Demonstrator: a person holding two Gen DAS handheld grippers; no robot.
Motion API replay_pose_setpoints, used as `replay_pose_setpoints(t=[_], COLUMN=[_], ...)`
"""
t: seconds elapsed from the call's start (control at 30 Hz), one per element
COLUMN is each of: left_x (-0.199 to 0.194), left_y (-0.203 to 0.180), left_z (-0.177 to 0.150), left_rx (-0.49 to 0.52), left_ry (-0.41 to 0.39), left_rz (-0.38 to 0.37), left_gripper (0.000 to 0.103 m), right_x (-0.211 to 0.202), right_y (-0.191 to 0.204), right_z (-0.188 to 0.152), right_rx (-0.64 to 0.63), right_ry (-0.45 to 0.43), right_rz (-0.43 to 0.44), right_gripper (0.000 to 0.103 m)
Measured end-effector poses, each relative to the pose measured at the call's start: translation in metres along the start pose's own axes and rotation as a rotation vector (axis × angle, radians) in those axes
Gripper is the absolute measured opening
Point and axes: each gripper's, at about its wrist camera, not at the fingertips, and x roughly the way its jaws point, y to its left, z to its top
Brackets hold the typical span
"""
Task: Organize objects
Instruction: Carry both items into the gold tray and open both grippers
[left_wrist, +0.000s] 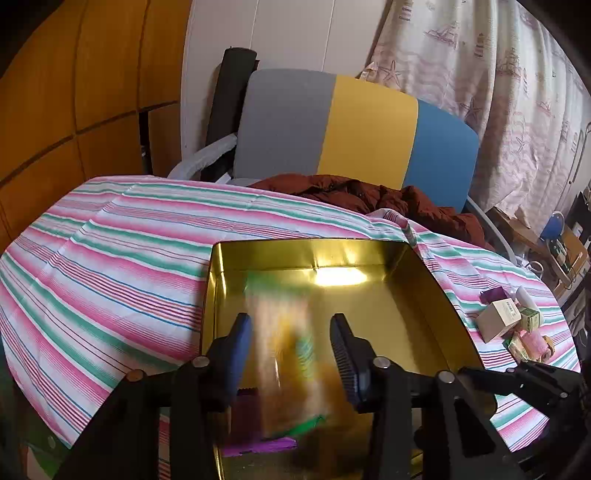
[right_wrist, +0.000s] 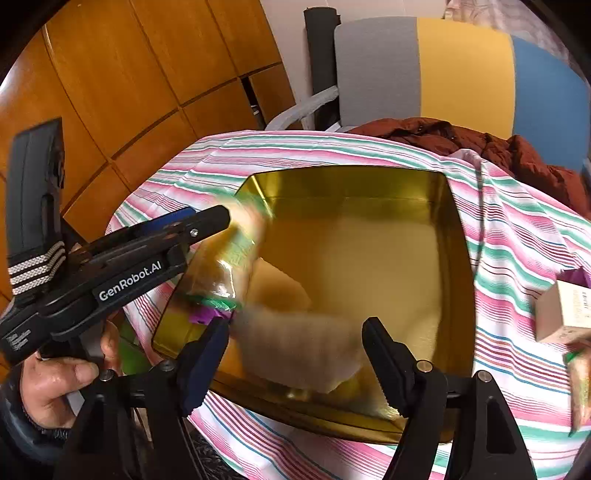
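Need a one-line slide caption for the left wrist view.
Left gripper open over gold tin, blurred packet between its fingers.

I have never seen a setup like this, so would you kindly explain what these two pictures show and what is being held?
There is no robot here: a person holds a hand-held gripper in each hand, and each carries a fisheye camera looking along its two fingers. The left wrist view shows the left hand-held gripper, open around a blurred packet above a gold tin tray. The right wrist view shows the right hand-held gripper, open, with a pale blurred item between its fingers over the same tray; whether it grips anything is unclear. The tray sits on a striped cloth. Small boxes lie to the right.
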Motion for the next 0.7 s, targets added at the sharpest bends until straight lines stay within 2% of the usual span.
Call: replay_pose_setpoints(t=[0.27, 0.4, 0.7], left_x=[-0.013, -0.019, -0.027], left_y=[0.001, -0.001, -0.010], left_z=[-0.001, -0.006, -0.023], left_rx=[-0.012, -0.016, -0.005], left_ry=[-0.020, -0.021, -0.003], left_rz=[0.013, 0.013, 0.015], left_gripper=[0.048, 0.048, 0.048], right_x=[0.003, -0.003, -0.015], right_y=[0.006, 0.006, 0.007], right_z=[-0.005, -0.006, -0.010], right_rx=[-0.004, 0.000, -0.006], right_ry=[0.000, -0.026, -0.092], right_rz=[-0.004, -0.041, -0.136], right_gripper=[0.081, 0.088, 0.094])
